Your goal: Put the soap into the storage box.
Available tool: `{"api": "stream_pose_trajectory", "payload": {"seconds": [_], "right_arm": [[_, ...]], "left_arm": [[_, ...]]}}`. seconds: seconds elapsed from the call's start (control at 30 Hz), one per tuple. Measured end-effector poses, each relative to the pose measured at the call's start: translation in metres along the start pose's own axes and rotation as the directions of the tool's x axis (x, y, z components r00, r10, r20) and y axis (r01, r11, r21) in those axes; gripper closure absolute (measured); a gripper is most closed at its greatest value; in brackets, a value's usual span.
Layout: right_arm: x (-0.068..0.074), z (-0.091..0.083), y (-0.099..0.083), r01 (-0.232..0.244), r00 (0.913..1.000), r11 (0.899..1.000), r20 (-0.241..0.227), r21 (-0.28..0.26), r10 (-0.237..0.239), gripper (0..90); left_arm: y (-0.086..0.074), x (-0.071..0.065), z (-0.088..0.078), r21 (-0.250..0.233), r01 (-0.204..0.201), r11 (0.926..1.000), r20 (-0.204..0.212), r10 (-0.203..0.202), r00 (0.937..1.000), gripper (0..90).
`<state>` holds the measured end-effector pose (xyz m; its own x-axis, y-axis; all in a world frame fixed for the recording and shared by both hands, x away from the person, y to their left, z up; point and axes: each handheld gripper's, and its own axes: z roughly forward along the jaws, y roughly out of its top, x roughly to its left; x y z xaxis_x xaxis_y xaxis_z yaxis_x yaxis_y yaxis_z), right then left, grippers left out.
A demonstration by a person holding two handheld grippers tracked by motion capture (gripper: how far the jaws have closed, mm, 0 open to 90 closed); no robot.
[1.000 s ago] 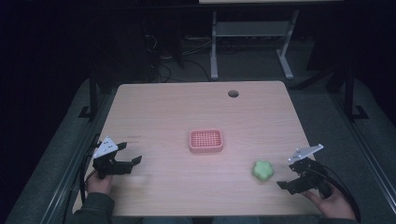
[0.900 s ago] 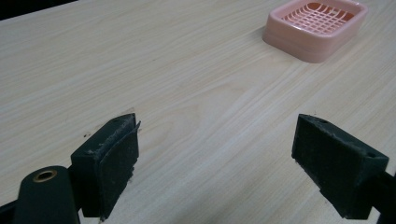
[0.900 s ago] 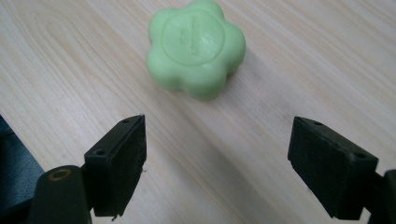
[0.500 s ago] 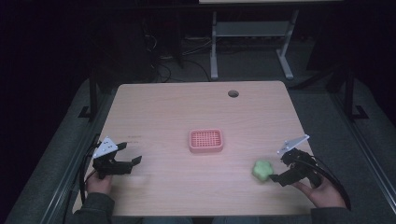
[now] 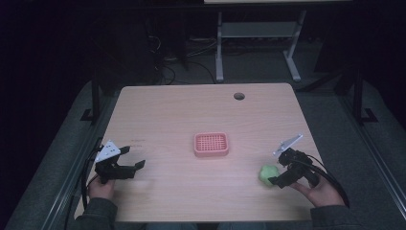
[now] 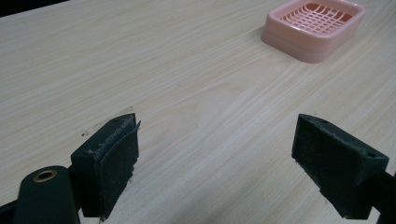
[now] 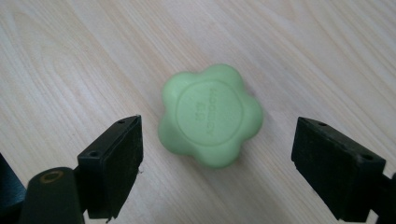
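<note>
step: grasp soap (image 7: 210,114) | right gripper (image 7: 217,163) jaws wide, empty, straddling it | advice: lower squarely, centre, close gently | left gripper (image 6: 215,158) wide, empty

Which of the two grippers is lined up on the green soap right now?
The right gripper: its open jaws flank the green flower-shaped soap. The left gripper faces bare table.
</note>
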<state>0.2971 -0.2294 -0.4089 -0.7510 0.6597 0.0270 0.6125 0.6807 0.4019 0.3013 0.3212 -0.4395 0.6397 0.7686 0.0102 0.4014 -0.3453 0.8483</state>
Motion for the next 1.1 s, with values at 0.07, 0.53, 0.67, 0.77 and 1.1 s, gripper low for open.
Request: {"api": "stream_pose_trajectory", "payload": {"seconds": [0.07,0.53,0.67,0.77,1.1], "right_arm": [[0.001,0.002,0.003,0.008,1.0000,1.000,0.001,0.005,-0.008,16.4],[0.005,0.024,0.014,0.025,0.9997,0.998,-0.004,0.058,-0.025,16.2],[0.004,0.029,0.015,0.022,0.9998,0.997,0.000,0.070,-0.022,16.4],[0.003,0.032,0.016,0.020,0.9998,0.996,0.003,0.083,-0.021,16.6],[0.002,0.040,0.017,0.019,0.9997,0.994,0.016,0.105,-0.021,19.2]], "left_arm": [[0.000,0.000,0.000,-0.003,0.003,1.0000,0.000,-0.003,1.0000,14.4],[0.000,0.000,-0.001,-0.007,0.006,1.0000,0.001,-0.006,1.0000,14.4],[0.000,0.000,0.000,-0.006,0.003,1.0000,0.001,-0.003,1.0000,14.4],[0.000,0.000,-0.001,-0.007,0.003,1.0000,0.001,-0.003,1.0000,14.4],[0.000,0.000,-0.001,-0.011,0.006,0.9999,0.001,-0.006,1.0000,14.4]]}}
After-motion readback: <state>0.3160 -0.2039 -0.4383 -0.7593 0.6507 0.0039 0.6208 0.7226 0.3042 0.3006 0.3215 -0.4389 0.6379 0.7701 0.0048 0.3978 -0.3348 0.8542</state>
